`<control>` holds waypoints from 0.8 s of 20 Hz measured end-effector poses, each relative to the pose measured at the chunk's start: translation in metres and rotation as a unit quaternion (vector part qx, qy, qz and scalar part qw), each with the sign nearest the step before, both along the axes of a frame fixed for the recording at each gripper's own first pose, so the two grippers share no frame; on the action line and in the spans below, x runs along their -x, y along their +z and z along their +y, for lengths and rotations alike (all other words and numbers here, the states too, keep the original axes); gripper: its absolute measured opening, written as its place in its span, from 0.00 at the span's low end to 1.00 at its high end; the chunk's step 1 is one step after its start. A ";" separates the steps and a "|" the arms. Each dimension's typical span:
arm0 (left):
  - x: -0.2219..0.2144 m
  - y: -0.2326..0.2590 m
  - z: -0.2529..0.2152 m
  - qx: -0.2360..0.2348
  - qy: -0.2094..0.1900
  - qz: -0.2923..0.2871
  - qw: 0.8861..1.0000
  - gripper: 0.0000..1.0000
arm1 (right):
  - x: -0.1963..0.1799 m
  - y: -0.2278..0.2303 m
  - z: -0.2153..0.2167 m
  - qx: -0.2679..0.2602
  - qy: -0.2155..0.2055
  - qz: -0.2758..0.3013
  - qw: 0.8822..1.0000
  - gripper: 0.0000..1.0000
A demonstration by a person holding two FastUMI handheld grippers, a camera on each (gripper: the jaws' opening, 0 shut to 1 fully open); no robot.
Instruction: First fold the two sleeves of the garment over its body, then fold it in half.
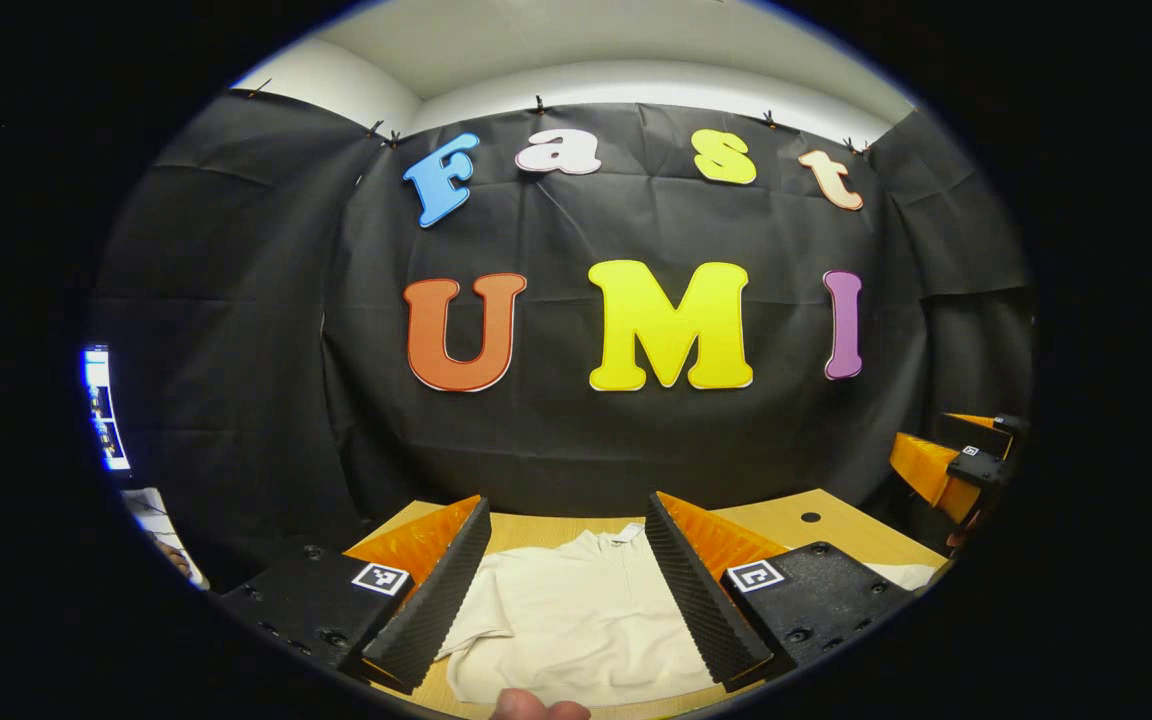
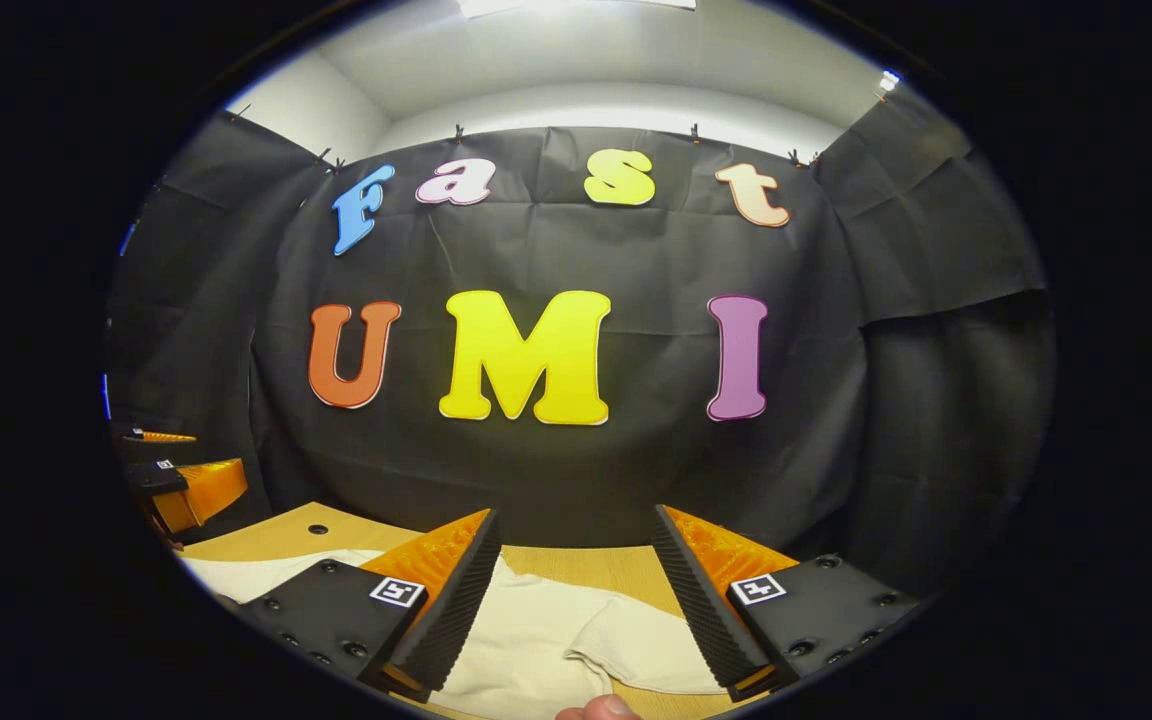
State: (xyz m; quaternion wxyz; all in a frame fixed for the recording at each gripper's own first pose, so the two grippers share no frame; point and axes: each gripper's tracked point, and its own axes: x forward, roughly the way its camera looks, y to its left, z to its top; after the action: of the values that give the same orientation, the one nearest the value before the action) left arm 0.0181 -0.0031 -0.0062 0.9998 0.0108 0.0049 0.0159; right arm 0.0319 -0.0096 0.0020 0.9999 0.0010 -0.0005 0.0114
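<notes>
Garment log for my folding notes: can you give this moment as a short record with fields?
garment: cream garment lying flat on the wooden table, collar toward the booth wall
sleeve: one sleeve lies out to the side on the table, not folded over the body
left gripper: open, above the garment, nothing between its fingers
right gripper: open, above the sleeve, nothing held
progress: no fold visible yet
</notes>
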 end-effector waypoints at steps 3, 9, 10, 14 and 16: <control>-0.002 -0.002 -0.001 0.001 0.001 0.000 1.000 0.99 | 0.000 -0.005 -0.007 -0.005 0.000 0.007 1.000 0.94; 0.000 -0.014 -0.017 0.000 -0.012 0.018 1.000 0.99 | 0.004 -0.018 -0.057 0.001 -0.027 0.028 0.999 0.94; 0.000 -0.015 -0.020 -0.002 -0.013 0.018 1.000 0.99 | 0.006 -0.022 -0.069 0.001 -0.032 0.032 0.999 0.94; -0.001 -0.024 -0.034 -0.006 -0.021 0.032 0.999 0.99 | 0.014 -0.048 -0.135 0.012 -0.072 0.066 0.995 0.95; -0.002 -0.031 -0.042 -0.006 -0.024 0.045 0.999 0.99 | 0.019 -0.066 -0.169 0.022 -0.090 0.086 0.992 0.95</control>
State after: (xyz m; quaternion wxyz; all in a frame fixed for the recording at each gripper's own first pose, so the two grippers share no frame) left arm 0.0198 -0.0453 -0.0368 0.9986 0.0174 0.0492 -0.0085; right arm 0.0130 -0.1783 -0.0641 0.9930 -0.0203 0.0853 -0.0790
